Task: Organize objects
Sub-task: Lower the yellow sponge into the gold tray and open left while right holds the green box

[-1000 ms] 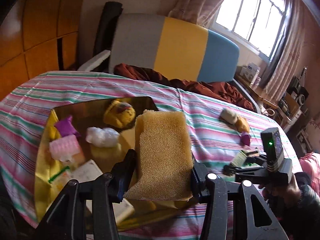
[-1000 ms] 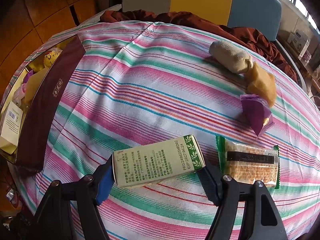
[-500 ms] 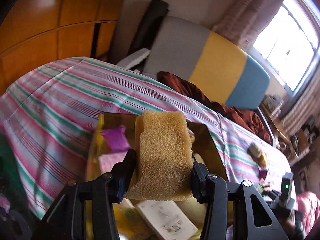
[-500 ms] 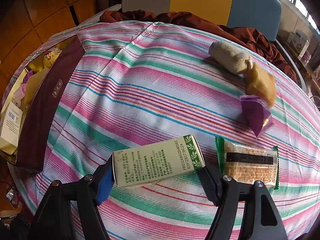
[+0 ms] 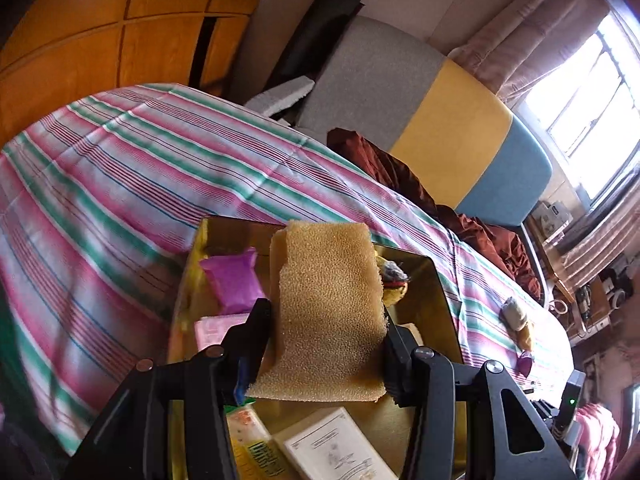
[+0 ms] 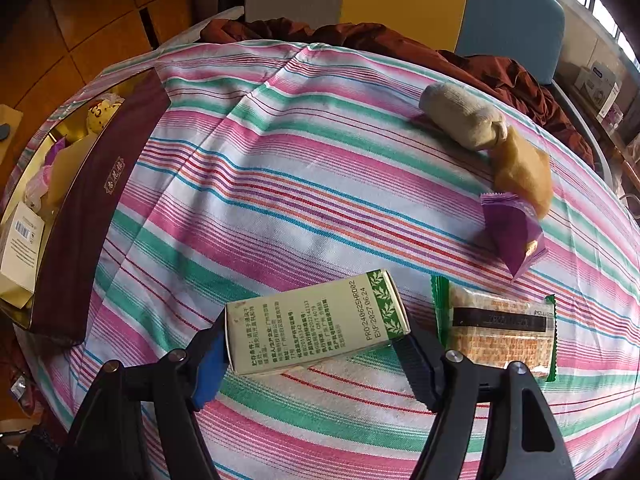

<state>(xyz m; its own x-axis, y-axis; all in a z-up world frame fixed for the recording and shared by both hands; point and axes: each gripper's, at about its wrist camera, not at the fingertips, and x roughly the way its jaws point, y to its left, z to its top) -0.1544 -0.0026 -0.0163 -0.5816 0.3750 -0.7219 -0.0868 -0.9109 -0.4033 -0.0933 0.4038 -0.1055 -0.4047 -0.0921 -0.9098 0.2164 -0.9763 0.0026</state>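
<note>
My left gripper [image 5: 326, 344] is shut on a yellow sponge [image 5: 326, 312] and holds it above the gold-lined box [image 5: 444, 300]. Inside that box lie a purple packet [image 5: 234, 280], a pink item [image 5: 214, 326], a white carton [image 5: 332, 450] and a yellow toy, half hidden by the sponge. My right gripper [image 6: 316, 344] is shut on a green and cream carton [image 6: 316, 322] just above the striped cloth. The box [image 6: 86, 208] shows at the left of the right wrist view with its dark red side toward me.
On the striped tablecloth [image 6: 304, 184] lie a green-edged cracker packet [image 6: 500, 330], a purple packet [image 6: 514, 236], a tan pouch [image 6: 522, 174] and a beige roll [image 6: 460, 116]. A grey, yellow and blue headboard [image 5: 440, 128] stands behind, a brown cloth [image 5: 404, 184] along the table's far edge.
The left gripper carried the sponge leftward across the box and rolled; the box now lies under and behind the sponge. The right gripper and its carton have not moved.
</note>
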